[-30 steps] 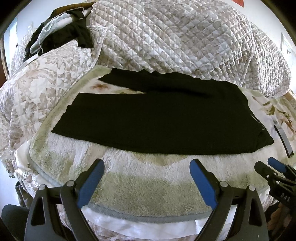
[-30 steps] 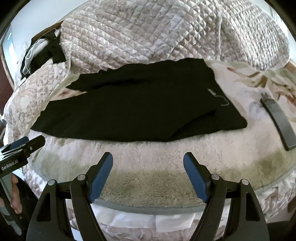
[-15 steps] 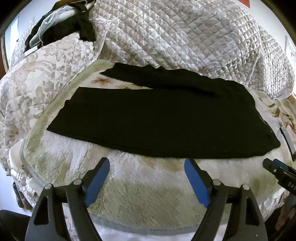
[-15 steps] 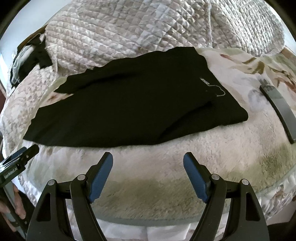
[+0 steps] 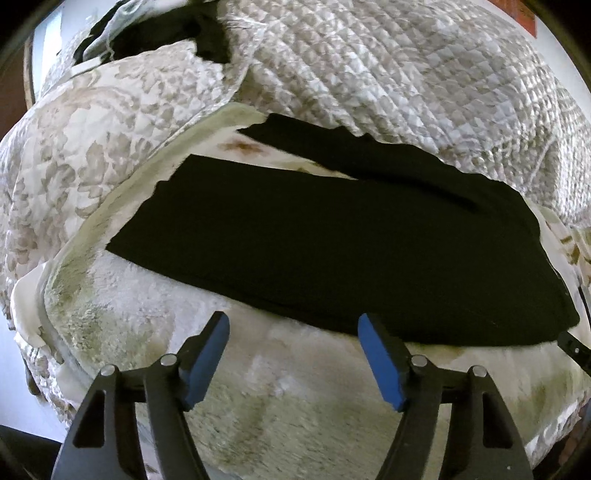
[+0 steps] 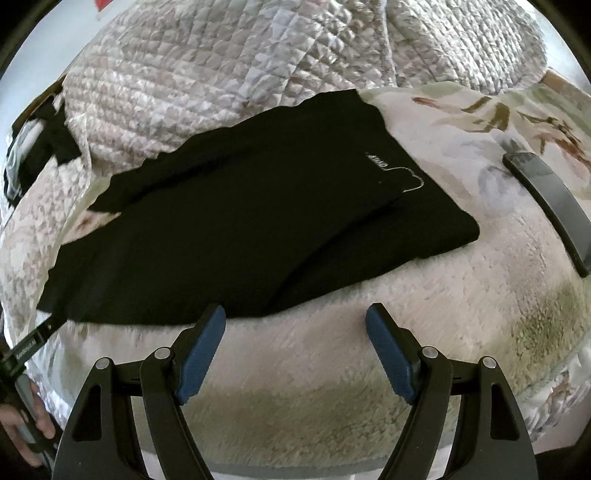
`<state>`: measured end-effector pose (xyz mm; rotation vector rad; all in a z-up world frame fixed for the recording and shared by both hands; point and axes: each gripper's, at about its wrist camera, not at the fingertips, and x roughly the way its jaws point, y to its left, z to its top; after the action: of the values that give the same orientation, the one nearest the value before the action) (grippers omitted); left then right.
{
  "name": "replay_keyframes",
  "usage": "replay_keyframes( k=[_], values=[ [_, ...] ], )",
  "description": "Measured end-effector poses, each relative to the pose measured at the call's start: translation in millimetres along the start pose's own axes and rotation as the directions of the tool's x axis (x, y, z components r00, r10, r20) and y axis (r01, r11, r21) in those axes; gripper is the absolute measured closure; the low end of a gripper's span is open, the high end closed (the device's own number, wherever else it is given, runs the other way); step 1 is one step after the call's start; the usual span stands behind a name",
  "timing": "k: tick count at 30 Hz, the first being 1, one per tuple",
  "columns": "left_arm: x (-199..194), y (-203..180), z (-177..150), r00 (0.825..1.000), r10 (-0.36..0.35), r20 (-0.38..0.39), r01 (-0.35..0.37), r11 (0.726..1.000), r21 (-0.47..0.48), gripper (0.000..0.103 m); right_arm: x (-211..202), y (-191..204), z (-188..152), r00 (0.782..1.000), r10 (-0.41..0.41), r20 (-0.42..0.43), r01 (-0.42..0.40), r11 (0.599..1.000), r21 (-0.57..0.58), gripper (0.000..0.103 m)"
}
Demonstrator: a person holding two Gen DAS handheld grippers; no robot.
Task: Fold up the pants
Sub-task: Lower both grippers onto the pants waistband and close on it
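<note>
Black pants point(image 5: 332, 243) lie flat on a fluffy pale blanket point(image 5: 258, 398), legs pointing left and waist at the right. In the right wrist view the pants point(image 6: 258, 221) show a small white logo near the waist. My left gripper point(image 5: 293, 332) hovers just short of the pants' near edge; its jaws are closing with only blanket between them. My right gripper point(image 6: 295, 325) stands open by the near edge below the waist end, nothing between its fingers. The left gripper's tip point(image 6: 37, 332) shows at the far left of the right wrist view.
A bunched quilted bedspread point(image 5: 369, 74) rises behind the pants. Dark clothes point(image 5: 166, 33) lie at the back left. A dark flat phone-like slab point(image 6: 546, 206) rests on the blanket right of the waist. A hand point(image 6: 22, 424) holds the left tool.
Both grippers have moved closer to the pants' near edge, and both views have rolled slightly. The left jaws stand narrower than before.
</note>
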<state>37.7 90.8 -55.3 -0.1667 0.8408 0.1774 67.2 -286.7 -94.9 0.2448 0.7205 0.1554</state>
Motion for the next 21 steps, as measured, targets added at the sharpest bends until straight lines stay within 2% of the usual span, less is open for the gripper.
replay_keyframes(
  k=[5,7,10,15,17,18,19,21],
  values=[
    [3.7,17.6,3.8,1.000,-0.021,0.016,0.022,0.998,-0.053,0.029,-0.3,-14.6,2.6,0.999,-0.024,0.026,0.022,0.997,0.068,0.025],
    [6.1,23.9,6.0,1.000,0.005,0.022,-0.004,0.998,-0.070,0.029,2.6,-23.2,3.6,1.000,-0.006,0.025,0.003,0.993,0.118,0.025],
    [14.4,42.0,10.3,1.000,-0.019,0.020,0.022,0.989,-0.146,0.029,4.6,-28.5,7.5,0.999,-0.002,0.044,-0.004,0.990,0.142,0.025],
    [23.9,49.7,19.0,0.998,-0.035,0.054,0.045,0.981,-0.191,0.030,16.9,-45.2,26.7,0.996,0.009,0.090,-0.029,0.975,0.221,0.025],
    [27.2,55.3,22.6,0.997,-0.046,0.069,0.060,0.974,-0.220,0.031,22.4,-55.1,32.8,0.994,0.008,0.111,-0.037,0.965,0.260,0.036],
    [30.2,57.3,25.5,0.996,-0.044,0.078,0.061,0.972,-0.227,0.033,24.0,-58.1,34.8,0.993,-0.002,0.114,-0.029,0.962,0.271,0.048],
    [32.3,58.3,27.3,0.996,-0.034,0.086,0.052,0.973,-0.225,0.038,27.1,-63.9,37.7,0.993,-0.011,0.117,-0.024,0.955,0.295,0.054],
    [39.8,60.4,30.8,0.996,-0.010,0.087,0.030,0.974,-0.226,0.043,31.1,-75.6,42.2,0.992,-0.008,0.127,-0.036,0.941,0.337,0.063]
  ],
)
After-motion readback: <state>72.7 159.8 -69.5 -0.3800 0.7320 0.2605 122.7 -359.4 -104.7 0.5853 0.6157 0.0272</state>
